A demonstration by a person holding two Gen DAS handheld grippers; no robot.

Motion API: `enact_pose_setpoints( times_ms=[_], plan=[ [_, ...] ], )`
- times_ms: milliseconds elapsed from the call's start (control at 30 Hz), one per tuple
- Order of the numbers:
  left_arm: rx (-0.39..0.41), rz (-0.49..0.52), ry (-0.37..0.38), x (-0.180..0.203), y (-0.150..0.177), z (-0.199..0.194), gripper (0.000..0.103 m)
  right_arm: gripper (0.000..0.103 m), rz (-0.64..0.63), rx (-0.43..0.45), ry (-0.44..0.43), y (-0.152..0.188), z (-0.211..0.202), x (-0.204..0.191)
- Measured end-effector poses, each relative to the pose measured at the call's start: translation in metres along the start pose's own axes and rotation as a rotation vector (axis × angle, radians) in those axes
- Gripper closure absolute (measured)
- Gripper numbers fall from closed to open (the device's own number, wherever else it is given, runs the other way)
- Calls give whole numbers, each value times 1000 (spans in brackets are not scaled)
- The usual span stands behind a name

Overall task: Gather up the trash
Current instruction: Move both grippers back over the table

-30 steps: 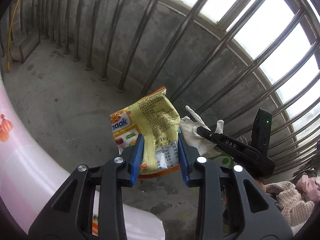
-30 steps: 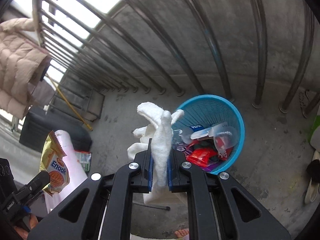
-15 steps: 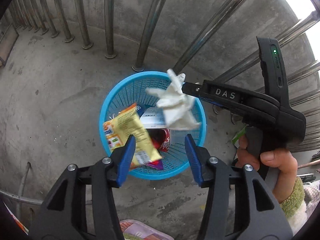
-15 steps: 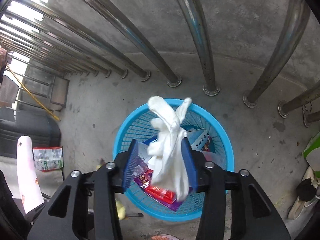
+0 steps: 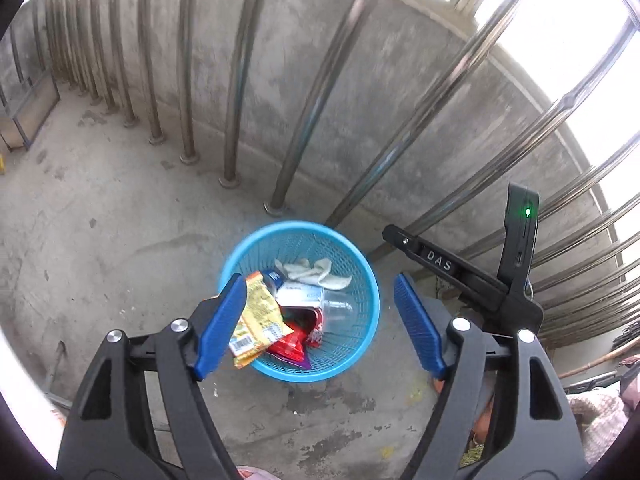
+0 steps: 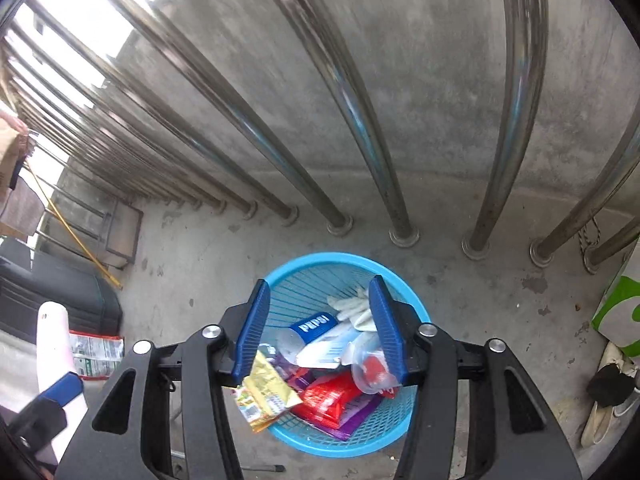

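Yellow snack wrapper (image 5: pixel 260 322): it's at the basket's rim, hanging over the edge at about 8 o'clock of the basket, barcode end lowest. It lies just beside the left gripper's left pad; whether it touches that pad I cannot tell.
White glove (image 5: pixel 316 274): down inside the basket, lying on the trash at the 12 o'clock side.
Blue mesh basket (image 5: pixel 360 340): on the concrete floor near the foot of the railing bars, holding a Pepsi carton (image 6: pixel 316 326), a clear plastic cup (image 6: pixel 370 372), and red and purple wrappers.
Left gripper (image 5: pixel 320 326): jaws have just been opening and stand wide apart over the basket, nothing pressed between them.
Right gripper (image 6: pixel 320 326): jaws have just been opening too; they stand apart above the basket, the gap empty, the glove far below it.
Step in hand: the drop. Both pieces are let go at the basket; the glove looks landed, the wrapper looks only half in.
Green-and-white packet (image 6: pixel 96 354): on the floor at 9 o'clock of the right wrist view, beside a white and pink post, well apart from the basket. It looks like trash not yet collected.
Next move calls for: judging by this, a check that the wrapper slides in rather than out, a nudge from the left pad if it hangs. Then a swing toward the packet at 9 o'clock, jaws kept apart, a low flat approach, since the packet lies flat against the concrete.
Watch out: the wrapper is light and may tip onto the floor.
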State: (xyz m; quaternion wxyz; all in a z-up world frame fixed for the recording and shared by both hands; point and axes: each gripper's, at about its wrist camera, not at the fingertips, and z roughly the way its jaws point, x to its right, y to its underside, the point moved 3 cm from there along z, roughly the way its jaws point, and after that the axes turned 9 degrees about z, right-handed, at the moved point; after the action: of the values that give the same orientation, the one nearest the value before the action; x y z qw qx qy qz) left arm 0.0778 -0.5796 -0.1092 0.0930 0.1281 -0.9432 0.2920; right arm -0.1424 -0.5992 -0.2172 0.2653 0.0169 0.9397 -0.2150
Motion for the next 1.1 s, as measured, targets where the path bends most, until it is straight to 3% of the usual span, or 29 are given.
enact_pose_setpoints(
  times_ms=[167, 300, 533, 700, 900, 1100],
  plan=[
    [156, -12, -83, -15, 12, -97, 26, 42, -103, 34, -113, 21, -48, -54],
    [239, -68, -196, -37, 54, -178, 23, 40, -226, -37, -203, 51, -72, -103],
    [337, -222, -433, -88, 178, -305, 20, 38, -456, -268, -359, 134, -99, -194],
    [347, -397, -608, -129, 282, -378, 20, 34, -638, -384, -466, 204, -122, -262],
    [303, -567, -643, -158, 381, -401, 20, 32, -833, -495, -524, 289, -135, -329],
    [283, -590, -632, -167, 416, -383, 20, 30, -995, -564, -535, 362, -136, -380]
  ],
)
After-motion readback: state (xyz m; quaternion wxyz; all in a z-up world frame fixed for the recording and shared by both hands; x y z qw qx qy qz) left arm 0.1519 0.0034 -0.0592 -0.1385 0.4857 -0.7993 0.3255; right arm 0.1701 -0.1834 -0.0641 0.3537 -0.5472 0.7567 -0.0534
